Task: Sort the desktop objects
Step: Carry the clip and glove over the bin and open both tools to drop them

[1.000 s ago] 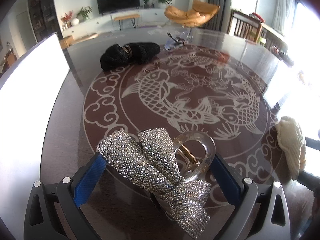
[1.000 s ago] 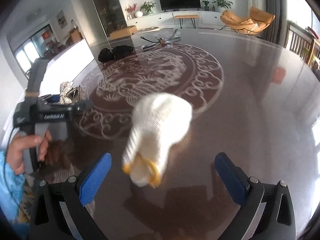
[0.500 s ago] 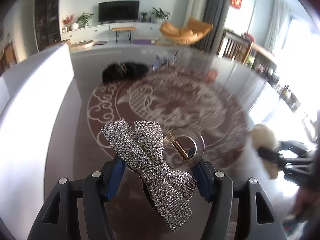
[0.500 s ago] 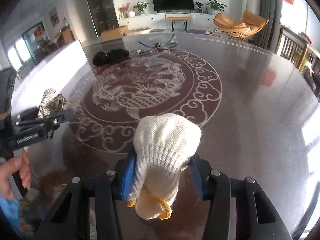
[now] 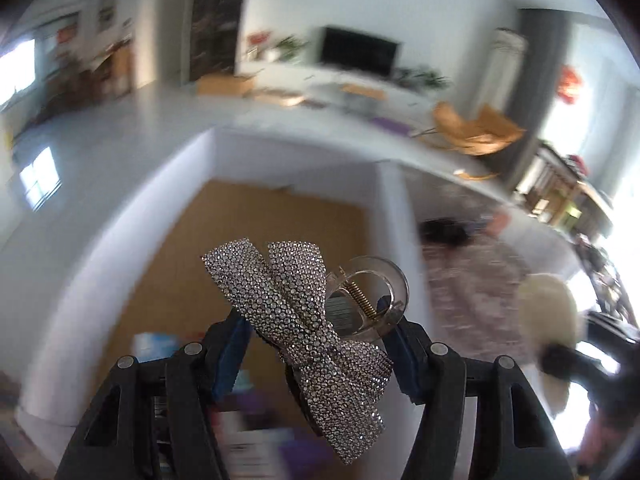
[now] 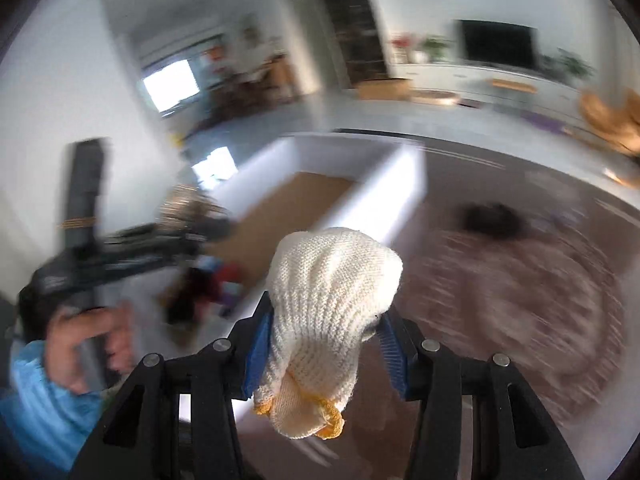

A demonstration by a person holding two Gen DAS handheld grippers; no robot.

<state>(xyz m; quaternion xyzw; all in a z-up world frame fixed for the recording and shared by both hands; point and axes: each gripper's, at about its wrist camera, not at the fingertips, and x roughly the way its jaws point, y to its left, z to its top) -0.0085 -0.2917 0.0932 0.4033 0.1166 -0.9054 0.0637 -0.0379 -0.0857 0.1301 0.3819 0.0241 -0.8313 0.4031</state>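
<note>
Blue-padded fingers (image 5: 394,344) of the left gripper (image 5: 316,344) clamp a rhinestone bow hair clip (image 5: 304,320) above a white box (image 5: 388,200) holding blurred items, while the right gripper (image 6: 324,344) squeezes a cream knit glove (image 6: 332,300), the dark patterned table (image 6: 520,280) at 3 o'clock, a blurred living room beyond.

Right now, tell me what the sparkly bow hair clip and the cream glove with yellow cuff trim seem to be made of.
Sparkly bow hair clip: a bow face covered in tiny silvery rhinestones that glitter, on a clear glossy claw, probably plastic, with a brass-coloured coil spring.
Cream glove: knitted yarn, likely cotton, matte; visible ribbed stitches and a yellow-edged cuff.
</note>
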